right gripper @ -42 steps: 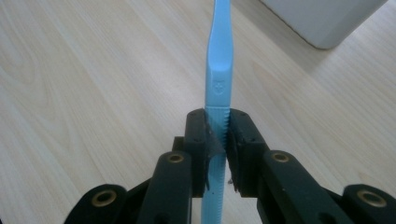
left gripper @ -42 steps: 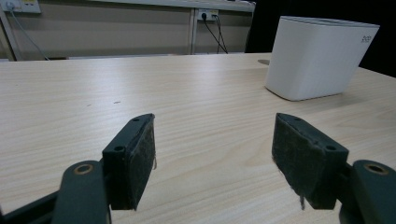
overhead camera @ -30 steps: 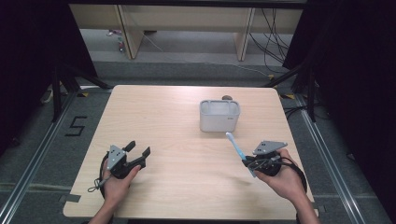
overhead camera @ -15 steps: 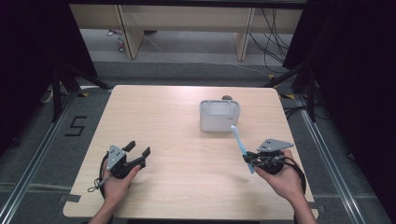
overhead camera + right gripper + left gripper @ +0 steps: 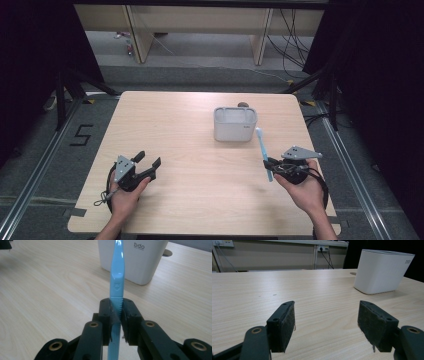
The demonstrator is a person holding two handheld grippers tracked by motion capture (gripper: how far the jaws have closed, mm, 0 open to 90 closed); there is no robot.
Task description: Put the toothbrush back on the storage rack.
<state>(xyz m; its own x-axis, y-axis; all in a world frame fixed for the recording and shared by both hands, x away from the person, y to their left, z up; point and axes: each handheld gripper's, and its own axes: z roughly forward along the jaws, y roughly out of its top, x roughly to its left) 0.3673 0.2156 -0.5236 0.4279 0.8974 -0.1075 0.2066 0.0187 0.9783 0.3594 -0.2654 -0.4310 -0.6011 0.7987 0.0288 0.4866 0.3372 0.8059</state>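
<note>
Toothbrush held up near the white box

Wood showed bare over most of the table [image 5: 200,130], so there was lots of room to move. The wide middle and the whole left half had nothing on them. The white box [image 5: 235,125] stood toward the far side, a little right of the middle, well away from every edge. Just behind it sat a small dark round spot in the table top.

One white box, one blue toothbrush [image 5: 263,150], two grippers and two hands were there.

The left gripper [image 5: 148,165] was near the front left part of the table, held by the left hand [image 5: 125,197]. Its jaws stood wide apart with only bare wood between them. In the left gripper view the pads [image 5: 287,325] touched nothing, and the box [image 5: 382,271] was far off to the right.

The right gripper [image 5: 269,164] was near the front right part, held by the right hand [image 5: 302,192]. Its jaws were squeezed tight on the ribbed handle of the toothbrush [image 5: 117,287]. The toothbrush was long and thin. It ran from the jaws away from the person, toward the box, with its far end just beside the box's near right corner. In the right gripper view it stood straight up the middle, in front of the box [image 5: 140,260].
</note>
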